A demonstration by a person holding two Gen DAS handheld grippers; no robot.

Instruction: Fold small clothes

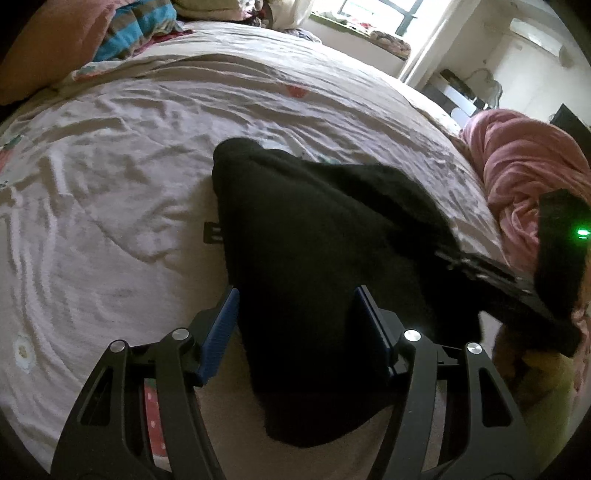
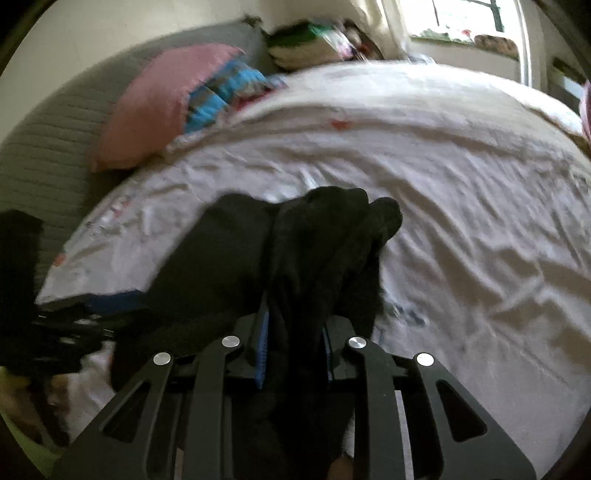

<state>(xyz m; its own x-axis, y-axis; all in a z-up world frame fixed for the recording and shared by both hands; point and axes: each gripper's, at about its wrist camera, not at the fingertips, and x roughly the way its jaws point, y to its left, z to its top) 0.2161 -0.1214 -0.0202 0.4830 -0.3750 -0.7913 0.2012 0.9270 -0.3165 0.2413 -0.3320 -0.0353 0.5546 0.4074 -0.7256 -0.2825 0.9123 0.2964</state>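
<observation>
A small black garment (image 1: pixel 314 229) hangs above the bed, held between both grippers. In the left wrist view my left gripper (image 1: pixel 295 295) has its blue pads wide apart with the black cloth lying between and over them. The right gripper (image 1: pixel 480 273) shows at the right edge, gripping the cloth's other end. In the right wrist view my right gripper (image 2: pixel 295 321) is shut on a bunched part of the black garment (image 2: pixel 317 236), which drapes forward over the fingers. The left gripper (image 2: pixel 66 317) shows at the left edge.
A bed with a wrinkled pale printed sheet (image 1: pixel 110 177) lies under the garment. A pink pillow (image 2: pixel 162 99) and a blue striped cloth (image 2: pixel 225 92) sit at the headboard. A pink blanket heap (image 1: pixel 524 158) lies at the bed's right side. A window (image 1: pixel 388 14) is beyond.
</observation>
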